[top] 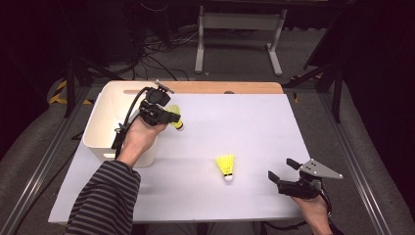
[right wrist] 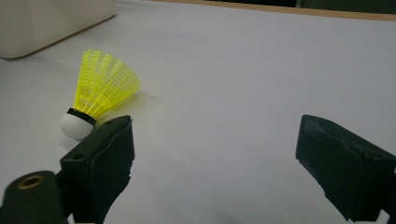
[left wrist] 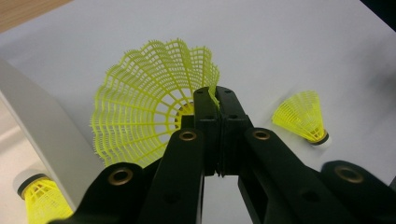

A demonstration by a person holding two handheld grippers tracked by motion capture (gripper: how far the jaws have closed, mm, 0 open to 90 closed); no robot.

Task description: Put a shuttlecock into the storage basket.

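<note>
Tongs first: the left tongs [left wrist: 217,100] are clamped tight on the skirt rim of a yellow shuttlecock [left wrist: 149,100], held right beside the white bin [top: 105,125] but not over it yet. One shuttlecock in the bin [left wrist: 39,198] looks done already. The right tongs [top: 283,172] are spread wide, holding nothing, near the last shuttlecock on the table [top: 226,167], which sits cork-down out in the middle. So roughly one in, one on the way, one to go, probably.
</note>
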